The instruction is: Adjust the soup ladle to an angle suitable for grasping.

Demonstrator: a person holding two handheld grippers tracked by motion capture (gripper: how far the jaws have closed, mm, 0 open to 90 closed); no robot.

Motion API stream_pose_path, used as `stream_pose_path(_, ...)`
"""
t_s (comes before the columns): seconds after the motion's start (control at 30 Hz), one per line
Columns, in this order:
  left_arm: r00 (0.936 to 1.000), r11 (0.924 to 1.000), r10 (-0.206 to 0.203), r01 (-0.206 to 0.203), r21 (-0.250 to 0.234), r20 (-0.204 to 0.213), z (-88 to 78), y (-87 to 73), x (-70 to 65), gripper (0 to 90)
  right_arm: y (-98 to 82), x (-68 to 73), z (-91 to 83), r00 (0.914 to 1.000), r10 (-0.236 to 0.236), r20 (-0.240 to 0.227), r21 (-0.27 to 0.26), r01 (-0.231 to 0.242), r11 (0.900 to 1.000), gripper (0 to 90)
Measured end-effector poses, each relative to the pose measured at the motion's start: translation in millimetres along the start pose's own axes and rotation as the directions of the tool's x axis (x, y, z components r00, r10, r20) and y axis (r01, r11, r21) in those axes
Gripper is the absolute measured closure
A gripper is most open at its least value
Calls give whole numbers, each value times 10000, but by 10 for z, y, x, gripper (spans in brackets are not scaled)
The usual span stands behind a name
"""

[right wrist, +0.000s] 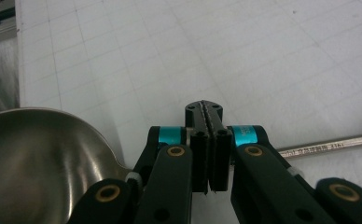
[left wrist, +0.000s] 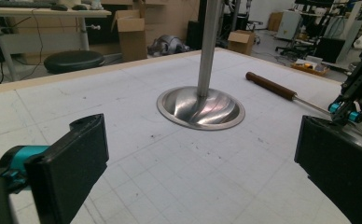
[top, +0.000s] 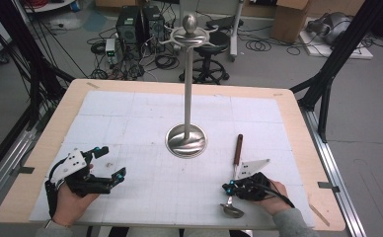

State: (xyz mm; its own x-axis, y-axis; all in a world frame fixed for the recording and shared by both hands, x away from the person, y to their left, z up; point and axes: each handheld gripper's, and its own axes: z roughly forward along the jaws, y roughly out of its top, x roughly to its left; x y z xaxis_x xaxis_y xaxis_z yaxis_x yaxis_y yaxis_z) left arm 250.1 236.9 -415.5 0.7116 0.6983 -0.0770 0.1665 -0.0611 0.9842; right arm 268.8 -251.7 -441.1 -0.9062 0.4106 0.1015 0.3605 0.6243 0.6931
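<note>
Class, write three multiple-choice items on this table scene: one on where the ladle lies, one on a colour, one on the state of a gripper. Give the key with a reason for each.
1. Where does the ladle lie?
A. left of the stand
B. right of the stand, by the right gripper
C. hung on the stand's hooks

2. What colour is the ladle's handle?
A. dark brown
B. bright blue
C. white

3. How do the left gripper's jaws stand?
A. shut on the ladle
B. shut on nothing
C. open, with nothing between them

Key: 1 B, the high view shows it on the mat to the stand's right; 2 A, the grip end is dark brown; 3 C, the left gripper view shows both jaws wide apart over bare mat.
</note>
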Motion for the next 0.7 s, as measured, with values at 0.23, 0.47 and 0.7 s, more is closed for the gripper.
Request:
stream_pose_path(0.23,10000,10000,-17,17,5,9,2,-1,-1,32,-100,-30,-106,10000,83,5,23,-83,10000,899)
stream_pose_path(0.47,10000,10000,-2,2,21,17,1,-1,-1,32,-182,-62,-199,9998,216,-18,103,-216,9997,899)
stream_pose_path(0.7,10000,10000,-13,13,13,5,1,-1,-2,32,-272,-98,-284,9995,317,-16,57,-317,9995,899)
